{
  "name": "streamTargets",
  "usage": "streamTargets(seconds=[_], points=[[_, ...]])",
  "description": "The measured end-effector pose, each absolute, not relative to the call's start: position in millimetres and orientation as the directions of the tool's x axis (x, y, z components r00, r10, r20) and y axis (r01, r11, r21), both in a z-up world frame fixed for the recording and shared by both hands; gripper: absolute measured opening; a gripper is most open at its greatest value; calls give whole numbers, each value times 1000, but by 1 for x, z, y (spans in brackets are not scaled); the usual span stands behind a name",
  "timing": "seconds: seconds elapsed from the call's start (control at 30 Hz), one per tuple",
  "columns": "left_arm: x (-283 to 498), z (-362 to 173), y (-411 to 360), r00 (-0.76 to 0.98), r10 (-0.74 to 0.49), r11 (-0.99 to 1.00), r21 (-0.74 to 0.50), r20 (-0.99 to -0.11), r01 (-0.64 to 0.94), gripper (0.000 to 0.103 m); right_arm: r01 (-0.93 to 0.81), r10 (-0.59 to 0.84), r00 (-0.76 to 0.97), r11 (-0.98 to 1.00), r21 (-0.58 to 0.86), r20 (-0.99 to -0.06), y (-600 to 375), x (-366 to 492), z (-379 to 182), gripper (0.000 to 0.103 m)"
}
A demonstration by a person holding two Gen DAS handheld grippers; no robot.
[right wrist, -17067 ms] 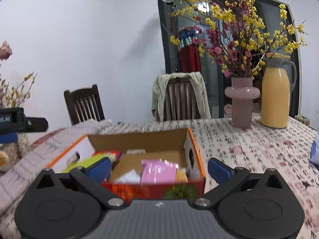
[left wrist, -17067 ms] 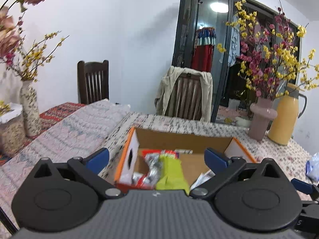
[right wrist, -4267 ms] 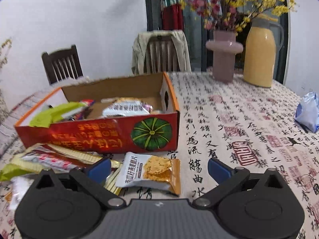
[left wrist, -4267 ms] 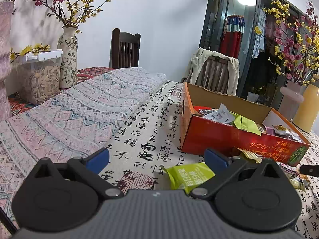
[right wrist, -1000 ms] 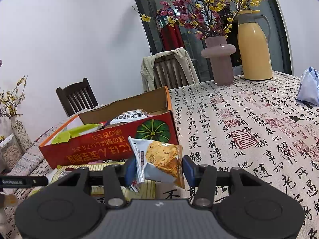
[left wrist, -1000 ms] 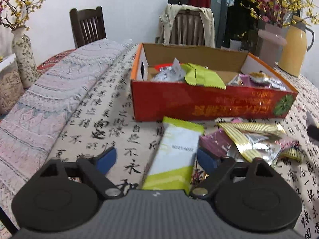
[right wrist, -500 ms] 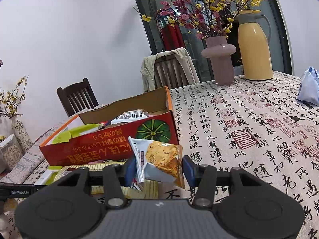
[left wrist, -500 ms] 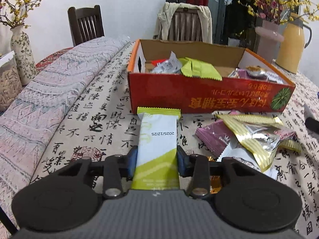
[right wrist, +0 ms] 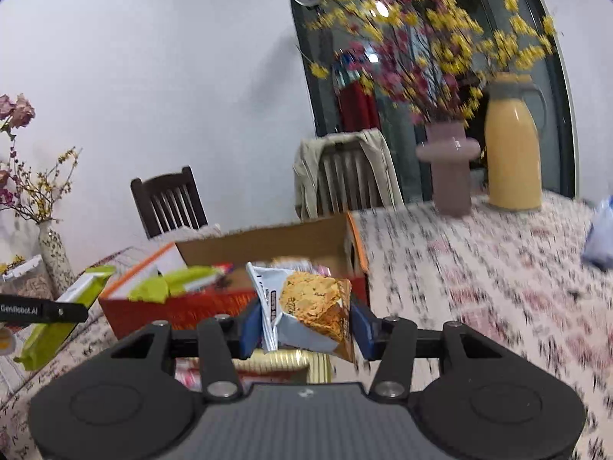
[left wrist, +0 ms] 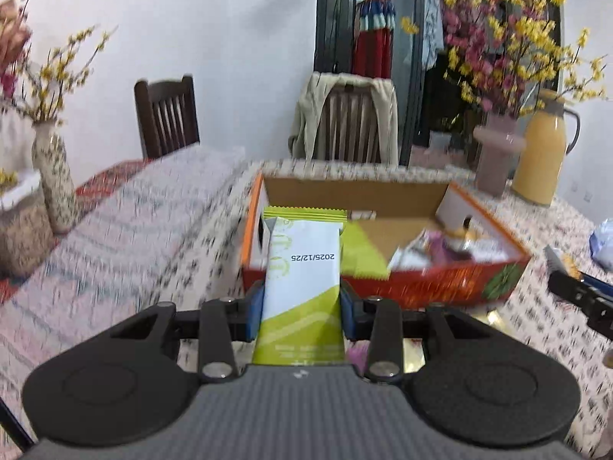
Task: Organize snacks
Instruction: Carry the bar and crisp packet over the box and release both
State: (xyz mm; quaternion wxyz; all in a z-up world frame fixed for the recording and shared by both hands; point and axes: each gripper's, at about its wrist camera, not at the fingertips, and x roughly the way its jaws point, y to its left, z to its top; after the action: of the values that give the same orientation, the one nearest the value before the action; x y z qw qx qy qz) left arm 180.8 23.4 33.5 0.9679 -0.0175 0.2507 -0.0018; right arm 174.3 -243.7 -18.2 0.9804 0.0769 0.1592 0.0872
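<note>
Both my grippers have lifted their snacks off the table. My left gripper (left wrist: 302, 306) pinches the green-and-white packet (left wrist: 302, 280); my right gripper (right wrist: 306, 326) clamps the cracker pack (right wrist: 306, 306) before the orange box (right wrist: 214, 306)

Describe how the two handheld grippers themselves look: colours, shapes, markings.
Both match: the left gripper and right gripper have a grey ribbed body, black linkage arms with silver pivot bolts, round black discs and blue finger pads. White GenRobot.AI lettering marks the left one's side.
</note>
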Motion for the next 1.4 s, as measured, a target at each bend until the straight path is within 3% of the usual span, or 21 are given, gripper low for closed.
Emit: streamTargets(seconds=[0.23, 0.5, 0.8, 1.0, 1.23, 1.27, 1.33, 1.37, 1.4], points=[[207, 63, 9, 907, -25, 999, -50, -421, 4, 39, -155, 184, 952, 979, 134, -245, -228, 201, 14, 48], [255, 72, -2, 911, 6, 997, -69, -413, -38, 39, -142, 165, 958, 983, 114, -234, -216, 251, 30, 48], [298, 47, 8, 910, 40, 988, -118, -413, -97, 39, -114, 142, 954, 986, 119, -263, -208, 300, 1, 48], [311, 30, 11, 881, 29, 989, -114, -472, -94, 39, -117, 144, 945, 987, 108, -293, -205, 308, -9, 48], [303, 30, 9, 893, 29, 989, -115, -448, -90, 43, -119, 150, 936, 986, 113, -320, -206, 308, -16, 53], [301, 31, 9, 897, 29, 989, -120, -441, -91, 48, -122, 154, 934, 986, 117, -322, -206, 308, -16, 59], [298, 33, 11, 904, 34, 986, -132, -425, -99, 69, -123, 155, 935, 985, 119, -320, -207, 307, -16, 66], [296, 34, 12, 909, 43, 985, -135, -414, -108, 88, -125, 158, 936, 985, 120, -316, -207, 306, -16, 74], [293, 35, 12, 915, 52, 984, -138, -400, -116, 98, -126, 160, 936, 984, 125, -313, -207, 304, -15, 81]])
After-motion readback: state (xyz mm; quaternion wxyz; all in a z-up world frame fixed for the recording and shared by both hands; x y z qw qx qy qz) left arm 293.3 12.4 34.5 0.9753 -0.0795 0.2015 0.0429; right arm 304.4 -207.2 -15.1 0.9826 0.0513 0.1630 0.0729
